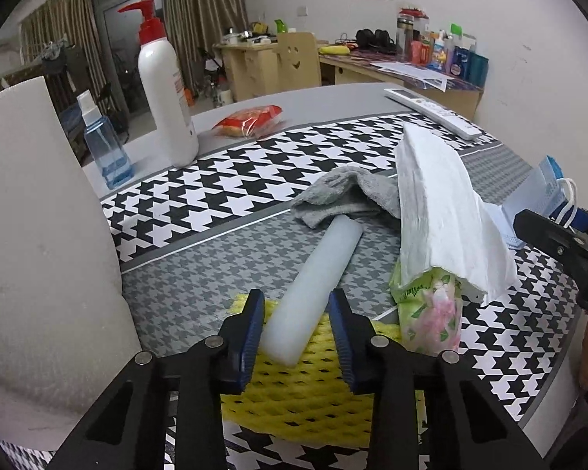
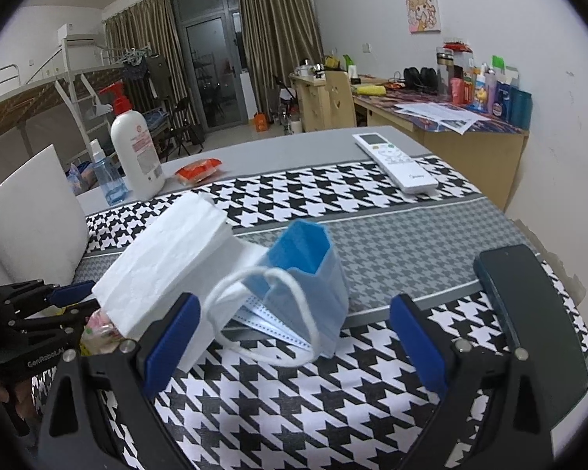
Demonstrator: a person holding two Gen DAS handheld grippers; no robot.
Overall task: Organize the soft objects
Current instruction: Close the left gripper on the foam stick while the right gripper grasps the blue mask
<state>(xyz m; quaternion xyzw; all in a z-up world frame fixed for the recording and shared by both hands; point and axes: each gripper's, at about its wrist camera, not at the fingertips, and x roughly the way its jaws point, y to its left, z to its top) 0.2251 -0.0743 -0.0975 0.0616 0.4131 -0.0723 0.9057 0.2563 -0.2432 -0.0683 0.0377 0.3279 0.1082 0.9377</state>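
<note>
- Nearest the left wrist camera: left gripper [image 1: 297,327], partly closed around the near end of one white foam cylinder [image 1: 313,293]; pads close beside it, contact not certain.
- Cylinder's long axis running away from that gripper, far end under one grey cloth [image 1: 345,196], near end over one yellow foam net [image 1: 305,384].
- Just right of it: one tissue pack [image 1: 431,313], on the counter [image 1: 200,211].
- Right gripper [image 2: 294,340] wide open, empty, one blue face mask [image 2: 313,274] directly ahead; right hand nearer to this.
</note>
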